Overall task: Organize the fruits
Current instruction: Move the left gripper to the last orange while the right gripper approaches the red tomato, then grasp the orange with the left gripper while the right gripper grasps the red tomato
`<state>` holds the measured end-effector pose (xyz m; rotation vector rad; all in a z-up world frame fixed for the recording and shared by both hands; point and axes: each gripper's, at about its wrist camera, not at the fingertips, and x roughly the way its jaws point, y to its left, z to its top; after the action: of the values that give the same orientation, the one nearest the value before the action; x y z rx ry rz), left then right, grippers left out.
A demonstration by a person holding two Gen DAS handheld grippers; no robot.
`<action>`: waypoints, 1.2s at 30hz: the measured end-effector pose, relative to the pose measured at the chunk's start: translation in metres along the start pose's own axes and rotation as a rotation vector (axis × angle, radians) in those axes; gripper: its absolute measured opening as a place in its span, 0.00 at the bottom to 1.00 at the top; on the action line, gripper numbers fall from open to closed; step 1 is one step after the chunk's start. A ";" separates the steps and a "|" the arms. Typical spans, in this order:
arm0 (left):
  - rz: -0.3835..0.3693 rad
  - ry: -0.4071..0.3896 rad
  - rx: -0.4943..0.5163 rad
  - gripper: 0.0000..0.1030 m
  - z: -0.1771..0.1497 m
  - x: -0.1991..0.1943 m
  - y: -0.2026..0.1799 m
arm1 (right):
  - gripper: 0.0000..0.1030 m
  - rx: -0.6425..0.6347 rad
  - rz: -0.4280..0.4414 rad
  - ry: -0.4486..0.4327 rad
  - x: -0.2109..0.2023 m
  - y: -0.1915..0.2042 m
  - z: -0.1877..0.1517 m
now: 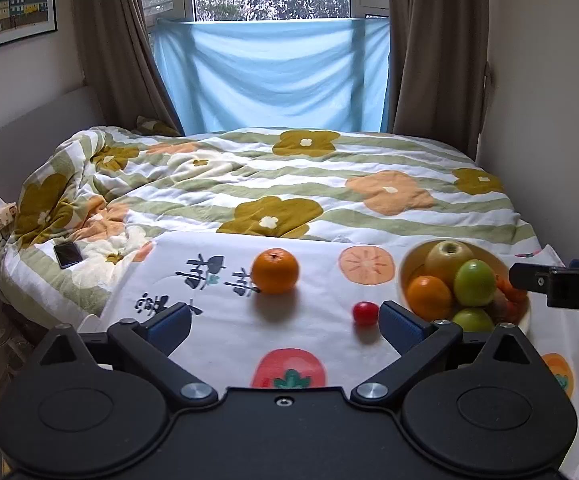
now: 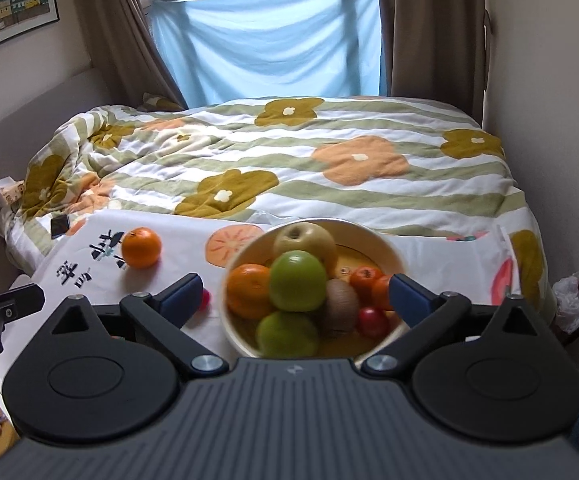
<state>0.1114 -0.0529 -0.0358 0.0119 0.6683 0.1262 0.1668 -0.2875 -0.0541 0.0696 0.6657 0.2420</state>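
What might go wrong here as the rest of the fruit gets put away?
The bowl is already heaped, so adding the orange may knock a green apple out. The small cherry tomato sits close by the open left gripper and could roll off the cloth if nudged.

Both wrist views face the window across the bed, sharing the nearby bowl (image 1: 405, 268) and orange (image 1: 275, 271).

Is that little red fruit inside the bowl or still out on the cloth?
Out. The small red fruit lies on the white cloth, just left of the bowl, apart from it. The bowl holds another like it.
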 end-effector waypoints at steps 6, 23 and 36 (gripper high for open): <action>0.004 0.000 0.052 0.99 0.015 0.005 0.028 | 1.00 -0.001 0.003 0.032 0.005 0.038 0.000; -0.230 0.044 0.224 0.99 0.059 0.086 0.088 | 1.00 0.178 -0.072 0.175 0.058 0.110 -0.021; -0.384 0.209 0.303 0.95 0.067 0.192 0.069 | 1.00 0.239 -0.182 0.223 0.110 0.125 -0.031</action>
<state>0.2938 0.0409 -0.0981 0.1625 0.8817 -0.3489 0.2058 -0.1401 -0.1272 0.2125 0.9158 -0.0070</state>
